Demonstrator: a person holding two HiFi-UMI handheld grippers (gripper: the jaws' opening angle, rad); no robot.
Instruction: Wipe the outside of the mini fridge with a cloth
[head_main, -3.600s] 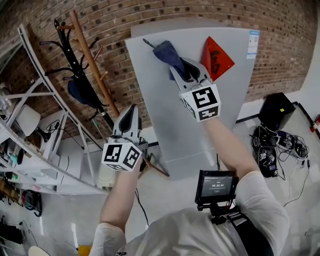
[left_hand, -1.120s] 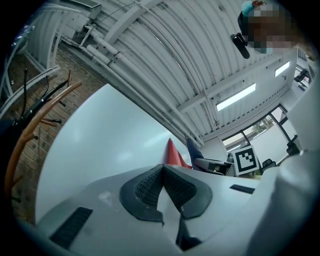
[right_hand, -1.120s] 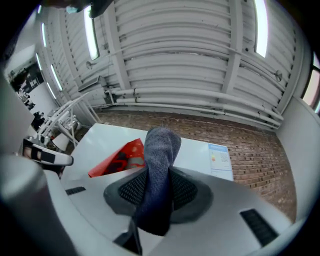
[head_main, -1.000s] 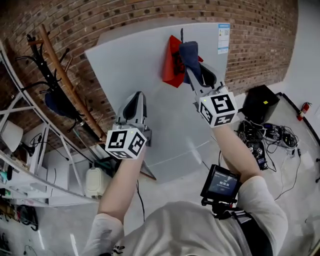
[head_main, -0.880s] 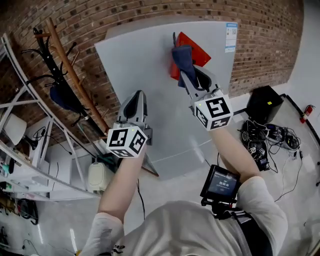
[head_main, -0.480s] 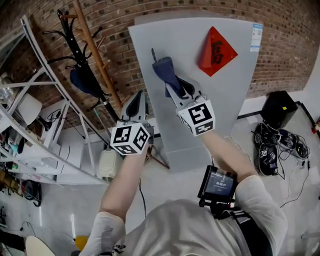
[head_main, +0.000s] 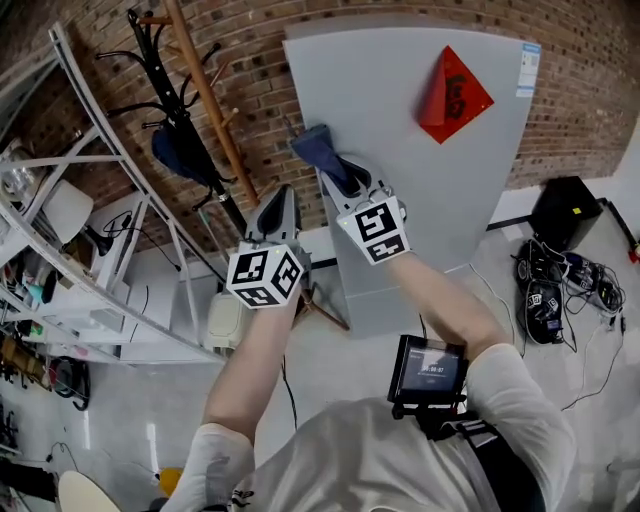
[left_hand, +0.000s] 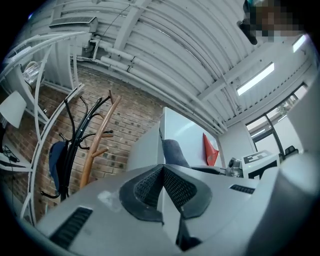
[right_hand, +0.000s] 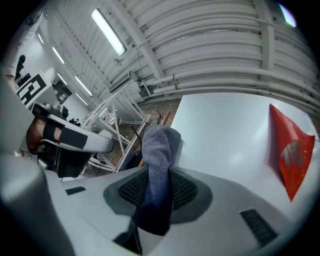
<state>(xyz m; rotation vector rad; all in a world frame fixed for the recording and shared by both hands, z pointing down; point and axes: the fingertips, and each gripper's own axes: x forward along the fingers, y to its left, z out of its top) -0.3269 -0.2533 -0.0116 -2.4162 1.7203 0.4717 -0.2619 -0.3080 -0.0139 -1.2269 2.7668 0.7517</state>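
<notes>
a brick wall (head_main: 255, 80) backs the grey mini fridge (head_main: 400, 120), with a coat rack (head_main: 190, 110) standing to its left. the right gripper (head_main: 335, 172) is clenched on a blue-grey cloth (head_main: 314, 146), whose free end lies against the fridge front close to its left edge. the left gripper (head_main: 277, 205) hangs just left of the fridge, jaws closed together with nothing between them. a red diamond sticker (head_main: 455, 95) sits high on the fridge front, to the right.
</notes>
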